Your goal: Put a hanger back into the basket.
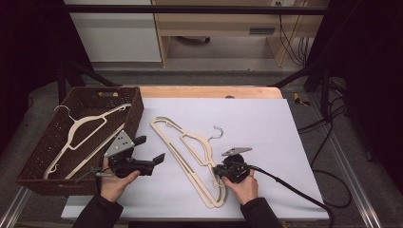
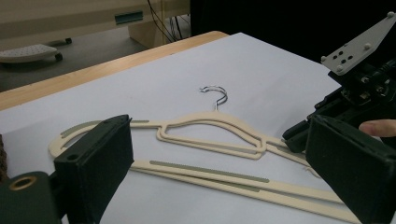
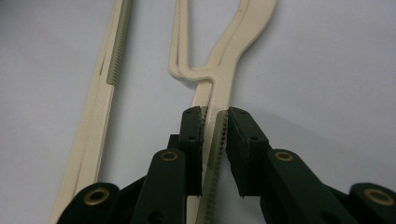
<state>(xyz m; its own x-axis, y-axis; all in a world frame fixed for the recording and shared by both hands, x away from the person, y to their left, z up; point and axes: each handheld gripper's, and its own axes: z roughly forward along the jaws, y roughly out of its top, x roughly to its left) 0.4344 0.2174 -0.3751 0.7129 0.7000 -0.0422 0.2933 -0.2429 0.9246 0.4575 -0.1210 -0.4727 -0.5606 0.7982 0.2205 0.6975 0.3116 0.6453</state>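
Two cream hangers [image 1: 190, 142] lie stacked on the white sheet [image 1: 256, 123], their wire hooks pointing to the far right. My right gripper [image 1: 217, 171] is low on the sheet, shut on one sloping arm of the hangers [image 3: 243, 28]; the ribbed strip of that arm runs between its jaws [image 3: 215, 126]. My left gripper [image 1: 149, 148] hovers open beside the basket, left of the hangers, with nothing between its fingers. In the left gripper view the hangers [image 2: 210, 121] lie ahead of the wide jaws, and the right gripper [image 2: 355, 88] shows at the right.
A brown woven basket [image 1: 135, 114] stands at the left edge with another cream hanger [image 1: 85, 126] lying in it. The wooden table edge [image 1: 209, 91] shows beyond the sheet. A black cable [image 1: 294, 190] trails from the right gripper toward the front right.
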